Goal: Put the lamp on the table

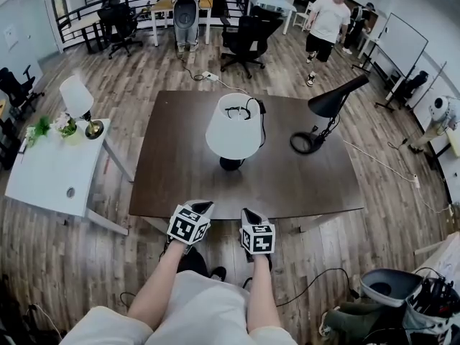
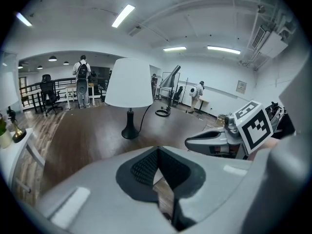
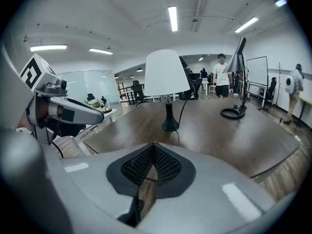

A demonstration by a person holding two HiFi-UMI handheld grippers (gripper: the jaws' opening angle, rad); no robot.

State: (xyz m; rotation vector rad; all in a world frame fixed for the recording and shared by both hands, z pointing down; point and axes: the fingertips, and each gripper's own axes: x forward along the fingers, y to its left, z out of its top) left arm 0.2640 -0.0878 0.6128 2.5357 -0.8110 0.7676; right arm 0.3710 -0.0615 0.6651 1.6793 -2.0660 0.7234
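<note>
lamp (image 1: 233,130): white shade, black base, upright on table (image 1: 172,185) | left tool (image 1: 203,207), right tool (image 1: 249,213): closed

The lamp (image 1: 233,128) has a white tapered shade, a slim black stem and a round black base; it stands upright near the middle of the dark brown bench (image 1: 172,182); its black cord (image 3: 184,108) hangs down beside the stem.
</note>
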